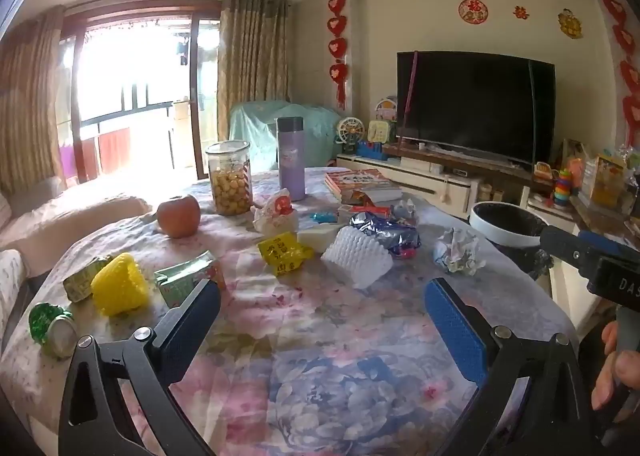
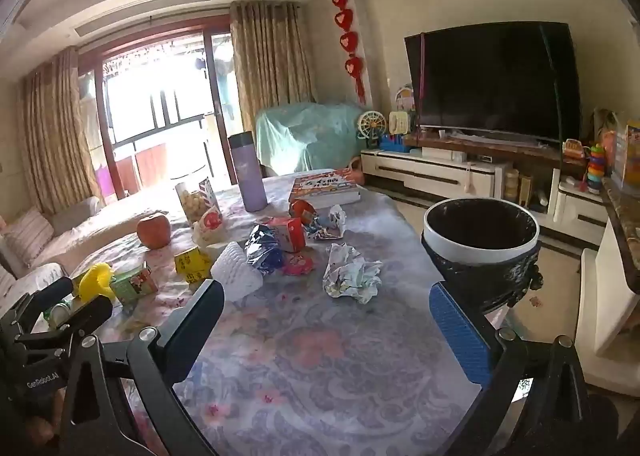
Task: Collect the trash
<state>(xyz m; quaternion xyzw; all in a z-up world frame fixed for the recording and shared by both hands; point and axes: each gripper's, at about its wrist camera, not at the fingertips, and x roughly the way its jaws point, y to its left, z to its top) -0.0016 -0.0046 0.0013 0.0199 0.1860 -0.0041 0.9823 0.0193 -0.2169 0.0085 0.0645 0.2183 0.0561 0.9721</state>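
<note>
both grippers hover above the near end of the flowered tablecloth [image 2: 312, 368] with their fingers spread wide and nothing between them.

the nearest piece of rubbish to either tool looks to be the crumpled paper ball [image 2: 352, 276]. in the right wrist view it lies ahead of the right gripper [image 2: 326, 308], just beyond the fingertips and only a little toward the right finger, so a plain forward reach would bring it into the gap. in the left wrist view the same paper ball [image 1: 458, 252] sits beyond the left gripper [image 1: 322, 306] and off past its right finger, which would call for a sideways shift. so the right hand seems the better placed of the two. the ball is a roundish wad with no clear long axis (any closing direction should do).

the trash bin [image 2: 480, 240], white-rimmed with a dark liner, stands off the table edge ahead of the right finger and just beside the ball, so the carry would be short.

the other litter, the white foam sleeve [image 2: 236, 270], blue foil wrapper [image 2: 264, 250] and yellow wrapper [image 2: 192, 264], lies farther ahead, toward the left finger.
</note>
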